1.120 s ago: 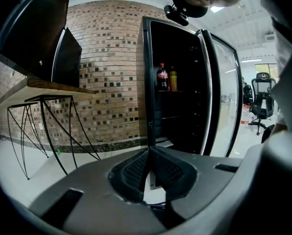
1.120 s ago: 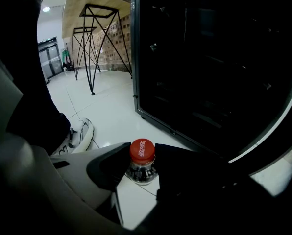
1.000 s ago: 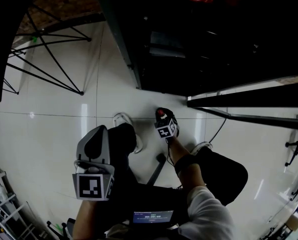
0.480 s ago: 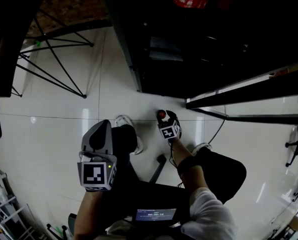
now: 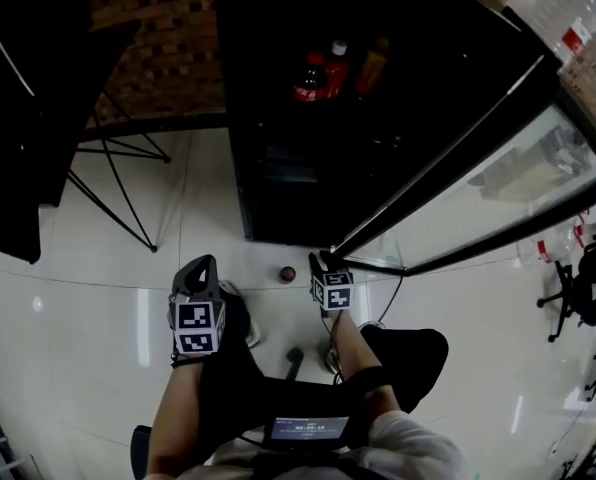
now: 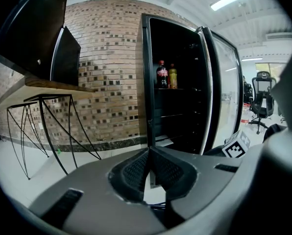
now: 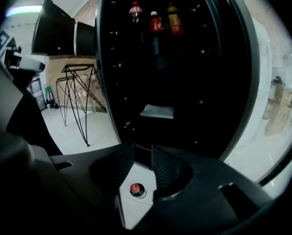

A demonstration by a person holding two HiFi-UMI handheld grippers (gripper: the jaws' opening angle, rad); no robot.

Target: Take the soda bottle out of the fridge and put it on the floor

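We could tip the soda bottle (image 5: 288, 274) on the floor (image 5: 108, 298), because our right gripper (image 5: 325, 260), its empty jaws apart and just closing a bit, hangs near it, while our left gripper (image 5: 204, 265) is shut on nothing.

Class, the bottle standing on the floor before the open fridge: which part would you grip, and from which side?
Probably the neck just under the red cap, coming down from above on the side away from the fridge. The bottle stands upright, cap up, and the fridge closes off its far side.
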